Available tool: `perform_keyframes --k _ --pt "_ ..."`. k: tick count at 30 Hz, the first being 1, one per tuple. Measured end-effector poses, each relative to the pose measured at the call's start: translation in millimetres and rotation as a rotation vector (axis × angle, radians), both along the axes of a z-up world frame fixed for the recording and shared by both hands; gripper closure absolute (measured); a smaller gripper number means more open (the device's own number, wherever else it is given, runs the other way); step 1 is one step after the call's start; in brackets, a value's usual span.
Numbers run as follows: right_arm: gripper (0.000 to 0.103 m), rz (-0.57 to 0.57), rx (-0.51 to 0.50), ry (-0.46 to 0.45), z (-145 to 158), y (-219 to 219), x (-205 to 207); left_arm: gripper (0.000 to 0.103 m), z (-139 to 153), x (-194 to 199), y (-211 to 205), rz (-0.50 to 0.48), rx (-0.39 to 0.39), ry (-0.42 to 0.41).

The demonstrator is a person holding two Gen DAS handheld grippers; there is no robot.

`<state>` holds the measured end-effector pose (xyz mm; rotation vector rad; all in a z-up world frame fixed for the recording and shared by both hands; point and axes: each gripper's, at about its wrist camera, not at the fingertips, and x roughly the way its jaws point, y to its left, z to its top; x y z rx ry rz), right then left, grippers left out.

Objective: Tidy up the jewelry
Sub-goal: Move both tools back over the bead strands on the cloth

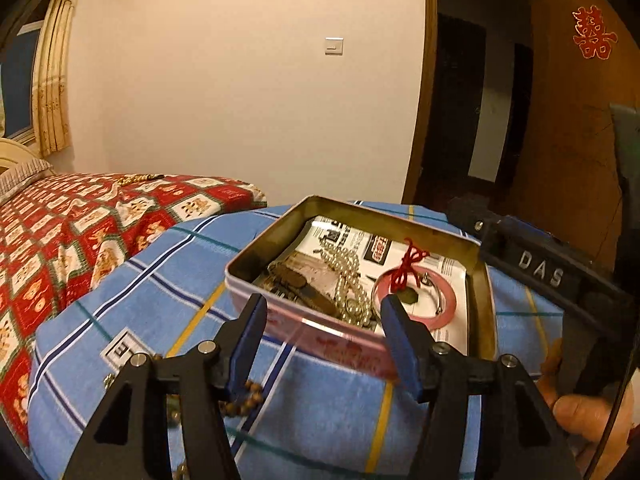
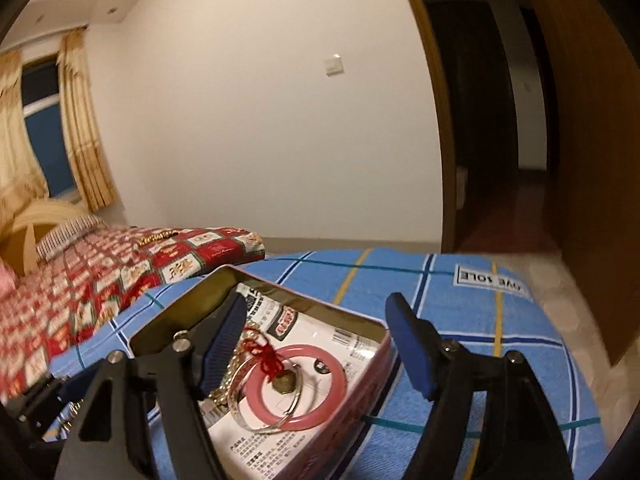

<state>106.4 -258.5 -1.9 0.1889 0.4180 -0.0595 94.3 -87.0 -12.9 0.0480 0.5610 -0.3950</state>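
Inside one tin point(image 1: 484, 304) (both grippers point(image 1: 324, 334) point(image 2: 316, 344) spread, empty) lie one pink bangle point(image 2: 332, 404), one pearl strand point(image 1: 352, 284).

A blue plaid blanket point(image 1: 320, 420) covers the near surface. Behind it lies a bed with a red patterned quilt point(image 1: 80, 232) and a striped pillow point(image 2: 68, 232). Yellow curtains point(image 2: 84, 120) frame a dark window. A light switch point(image 1: 334, 45) sits on the pale wall beside a wooden door point(image 2: 592, 160).

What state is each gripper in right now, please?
Left gripper: open, empty, at the near wall of the tin.
Right gripper: open, empty, straddling the tin's right wall above the pink bangle.
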Motion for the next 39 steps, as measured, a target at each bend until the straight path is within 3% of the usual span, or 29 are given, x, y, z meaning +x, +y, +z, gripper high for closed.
perform_keyframes --k 7,18,24,39 --pt "0.027 0.014 0.040 0.065 -12.2 14.6 -13.2 0.043 -3.6 -14.0 2.3 0.014 0.025 0.024" --pt "0.027 0.012 0.017 0.087 -15.0 31.4 -30.9 0.043 -7.1 -36.5 29.0 0.030 -0.010 0.068" --pt "0.027 0.041 0.008 0.101 -17.1 44.5 -38.6 0.043 -7.0 -37.3 78.9 0.100 -0.182 0.179" --pt "0.027 0.143 0.000 0.133 -21.0 73.9 -44.8 0.043 -4.2 -43.1 154.3 0.288 -0.040 0.140"
